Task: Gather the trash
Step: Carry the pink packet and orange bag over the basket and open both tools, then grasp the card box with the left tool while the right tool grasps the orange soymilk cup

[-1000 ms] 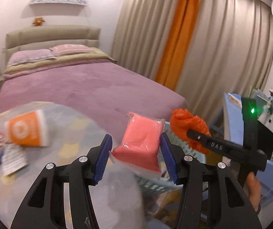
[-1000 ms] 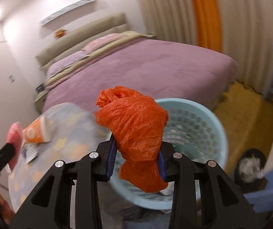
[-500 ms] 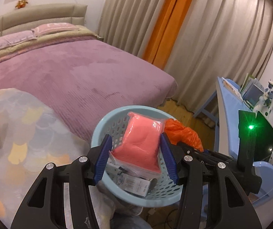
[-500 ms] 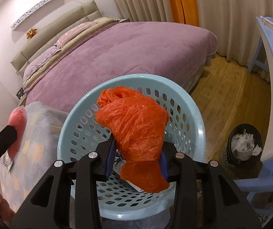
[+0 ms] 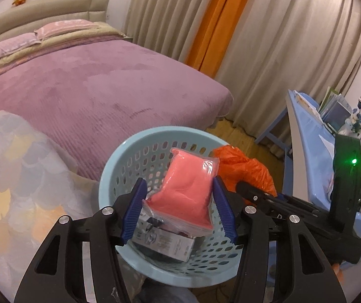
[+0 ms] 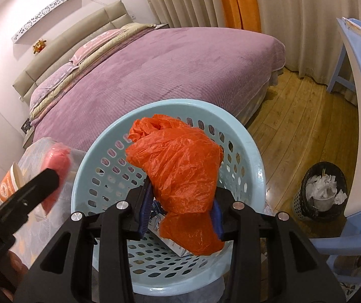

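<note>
We hold the pink pack [image 5: 189, 194] pinched in our left gripper [image 5: 180, 208] and the orange bag [image 6: 180, 171] clamped in our right gripper [image 6: 181, 213], both directly above the basket [image 6: 253, 146], mouth below.

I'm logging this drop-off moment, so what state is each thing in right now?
left tongs: shut on pink packet
pink packet: held above the basket
right tongs: shut on orange plastic bag
orange plastic bag: crumpled, held over the basket
blue basket: upright, box at the bottom
black bin: upright, holding white paper
</note>
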The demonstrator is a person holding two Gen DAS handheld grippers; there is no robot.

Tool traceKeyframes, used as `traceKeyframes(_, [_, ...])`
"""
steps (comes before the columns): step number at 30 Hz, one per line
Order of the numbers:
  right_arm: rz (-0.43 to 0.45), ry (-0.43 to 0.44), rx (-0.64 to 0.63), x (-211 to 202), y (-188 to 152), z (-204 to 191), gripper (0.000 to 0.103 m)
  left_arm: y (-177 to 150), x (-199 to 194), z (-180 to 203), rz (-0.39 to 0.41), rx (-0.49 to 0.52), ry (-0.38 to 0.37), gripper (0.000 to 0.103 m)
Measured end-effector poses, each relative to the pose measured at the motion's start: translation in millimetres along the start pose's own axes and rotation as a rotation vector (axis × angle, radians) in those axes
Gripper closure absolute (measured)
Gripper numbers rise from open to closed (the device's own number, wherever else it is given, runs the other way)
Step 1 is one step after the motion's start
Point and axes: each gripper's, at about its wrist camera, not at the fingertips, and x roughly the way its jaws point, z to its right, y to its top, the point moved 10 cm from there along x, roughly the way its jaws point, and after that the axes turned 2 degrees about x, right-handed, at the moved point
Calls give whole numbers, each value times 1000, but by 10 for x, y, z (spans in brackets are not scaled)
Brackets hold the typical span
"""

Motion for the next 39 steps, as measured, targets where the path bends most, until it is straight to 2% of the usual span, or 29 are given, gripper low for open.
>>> traceKeyframes(1, [2, 2, -4, -9, -1, -8, 65, 3, 14, 12, -8, 1, -3, 40])
traceKeyframes(3, [5, 4, -11, -18, -2, -34, 65, -10, 23, 5, -14, -7, -3, 33])
traceKeyframes(8, [7, 13, -20, -31, -6, -91, 64, -44, -47, -28, -10, -4, 2, 29])
traceKeyframes(10, [14, 17, -21, -44, -1, -113, 56, -46, -113, -56, 0, -12, 1, 29])
traceKeyframes(12, [27, 17, -21, -66, 3, -125, 36, -42, -189, -87, 14, -15, 4, 29])
traceKeyframes(14, [43, 12, -21, -111, 14, -135, 30, -42, -280, -136, 30, -16, 10, 29])
traceKeyframes(22, [69, 43, -41, -319, 45, -273, 30, -52, -676, -360, 100, -67, 14, 29])
traceKeyframes(26, [90, 70, -92, -439, 25, -534, 30, -54, -907, -464, 138, -81, 32, 29])
traceKeyframes(30, [104, 109, -158, -527, -28, -914, 30, -51, -1168, -666, 182, -110, 59, 29])
traceKeyframes(39, [93, 202, -323, -559, -252, -1822, 30, -133, -1854, -1508, 276, -216, 206, 29])
